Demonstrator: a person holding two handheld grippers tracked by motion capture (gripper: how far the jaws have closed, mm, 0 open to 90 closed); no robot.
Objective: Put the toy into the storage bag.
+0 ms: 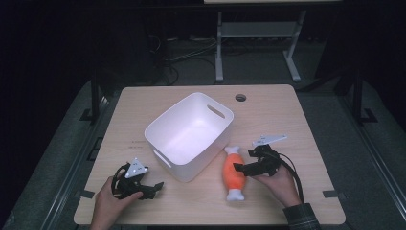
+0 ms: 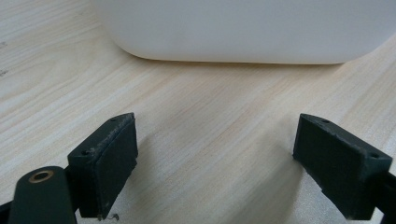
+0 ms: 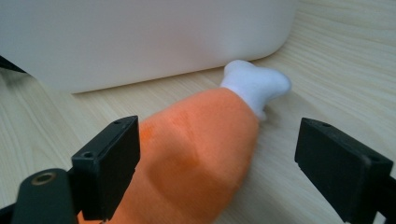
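High view, toy: the orange plush bone (image 1: 233,173) lies flat on the table (image 1: 287,120), just beside the near right corner of the white bin (image 1: 190,135), one white end toward the bin.
High view, right gripper (image 1: 244,166): I have it low at the toy's right flank, close to its middle; the person's hand is behind it.
High view, left gripper (image 1: 152,187): it sits low over bare wood at the near left, apart from the toy, close to the bin's near corner.
Left gripper view: its jaws stand wide apart with nothing between them but table; the bin's wall fills the top.
Right gripper view: its jaws are spread wide, the orange body (image 3: 187,163) partly between them and lying against the left one, the right one well clear.
Step in hand: I judge this as lining up the grasp on the toy, not yet closed.
Next move: I'd centre the jaws across the body, close, lift, and carry it over the bin's rim.
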